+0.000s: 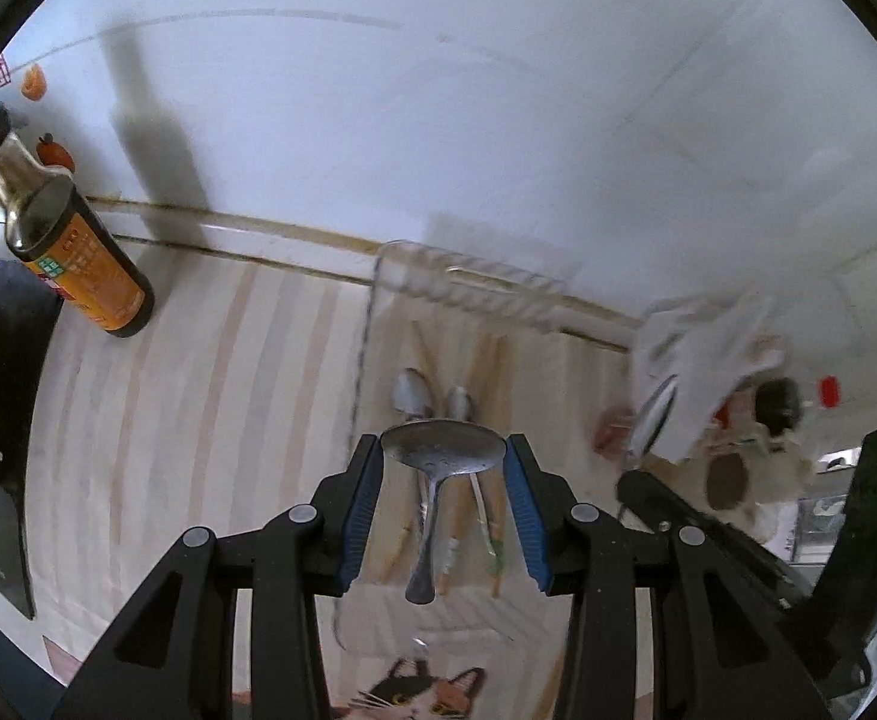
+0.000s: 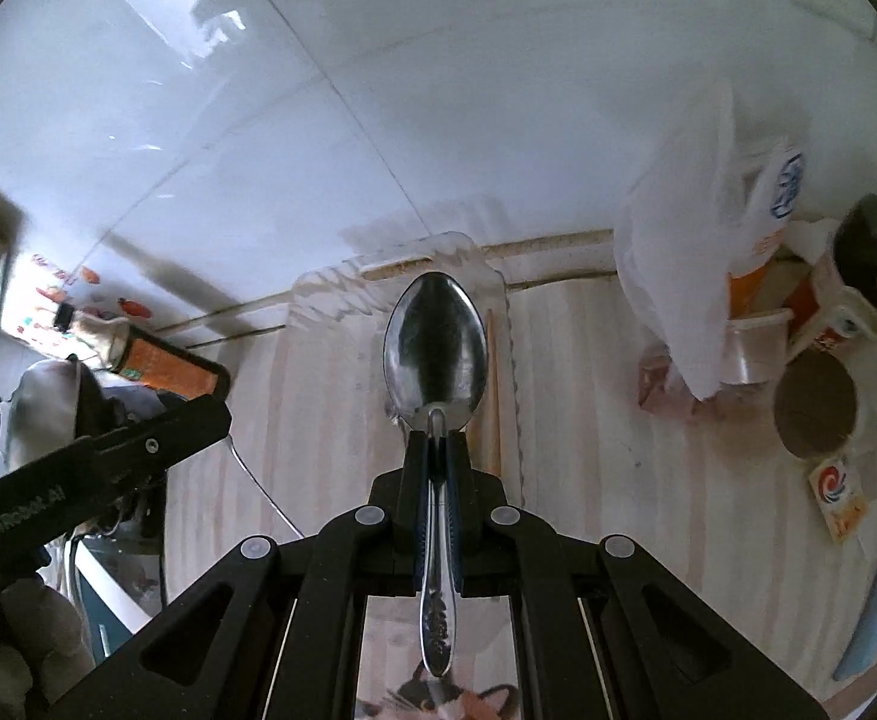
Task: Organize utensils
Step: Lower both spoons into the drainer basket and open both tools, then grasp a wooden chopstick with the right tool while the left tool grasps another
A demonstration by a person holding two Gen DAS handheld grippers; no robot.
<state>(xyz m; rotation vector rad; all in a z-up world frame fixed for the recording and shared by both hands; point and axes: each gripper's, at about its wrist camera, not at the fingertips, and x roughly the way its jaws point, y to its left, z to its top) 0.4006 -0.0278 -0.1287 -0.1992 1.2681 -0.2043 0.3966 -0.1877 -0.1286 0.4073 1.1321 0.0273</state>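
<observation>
My left gripper point(image 1: 443, 444) is shut on the bowl of a steel spoon point(image 1: 438, 456), whose handle hangs down toward the camera. Under it lies a clear plastic tray point(image 1: 378, 276) holding two spoons point(image 1: 411, 396) and wooden chopsticks point(image 1: 489, 360). My right gripper point(image 2: 437, 438) is shut on the neck of a second steel spoon point(image 2: 435, 342); its bowl points away, above the clear tray point(image 2: 318, 294). The left gripper's black body point(image 2: 108, 468) shows at the left of the right wrist view, and the right gripper's body point(image 1: 738, 540) at the right of the left wrist view.
A dark sauce bottle with an orange label point(image 1: 72, 240) stands left of the tray on the striped cloth point(image 1: 198, 390). A white plastic bag point(image 2: 696, 252), cups point(image 2: 816, 402) and packets crowd the right. White tiled wall point(image 2: 378, 90) runs behind. A cat picture point(image 1: 420, 690) lies nearest.
</observation>
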